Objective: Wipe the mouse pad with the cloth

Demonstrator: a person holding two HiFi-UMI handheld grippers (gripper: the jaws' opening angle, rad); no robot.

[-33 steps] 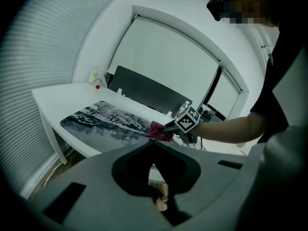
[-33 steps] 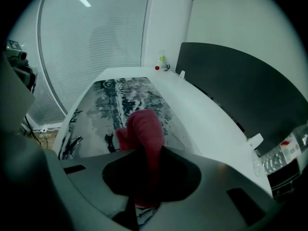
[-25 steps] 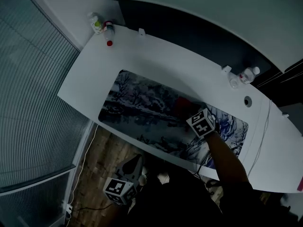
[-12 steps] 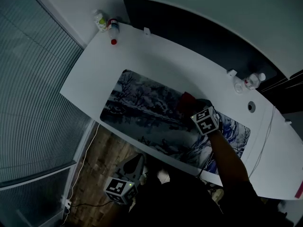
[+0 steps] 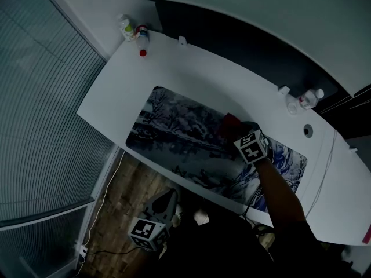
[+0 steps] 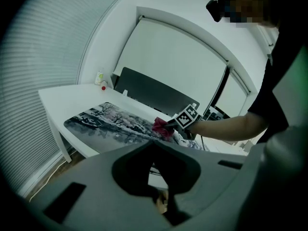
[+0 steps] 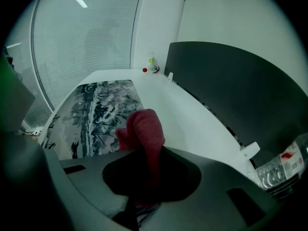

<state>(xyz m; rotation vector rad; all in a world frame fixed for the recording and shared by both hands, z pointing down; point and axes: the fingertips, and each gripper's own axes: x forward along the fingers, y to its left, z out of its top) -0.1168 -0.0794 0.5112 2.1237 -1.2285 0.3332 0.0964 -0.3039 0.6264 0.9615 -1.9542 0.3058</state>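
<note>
At the near edge of the white desk [image 5: 191, 68], the long mouse pad printed with a grey-blue winter landscape [image 5: 185, 138] runs left to right. Its right end is partly hidden in the head view by the person's forearm and the right gripper [image 5: 237, 133]. That gripper's jaws are closed on a crumpled red cloth [image 5: 230, 122], which rests on the pad's far edge, right of the middle. From above, only a small red patch shows beyond the marker cube.

The right gripper view shows more: the cloth [image 7: 144, 129] rises in a soft fold out of the gripper's [image 7: 147, 177] dark throat, its lower part lost in shadow. The pad [image 7: 96, 109] stretches away to its left.

The left gripper [image 5: 165, 200] hangs low beside the desk, over the wooden floor [image 5: 122, 196], well apart from the pad. In its own view the left gripper's [image 6: 156, 177] jaws are drawn together with nothing between them, and beyond them lie the pad [image 6: 110, 121], the cloth [image 6: 161, 127] and the right gripper [image 6: 180, 121].

Small bottles [image 5: 134, 32] stand at the desk's far left corner, too small to read. A clear bottle [image 7: 279, 167] is cut off at the right gripper view's edge.
</note>
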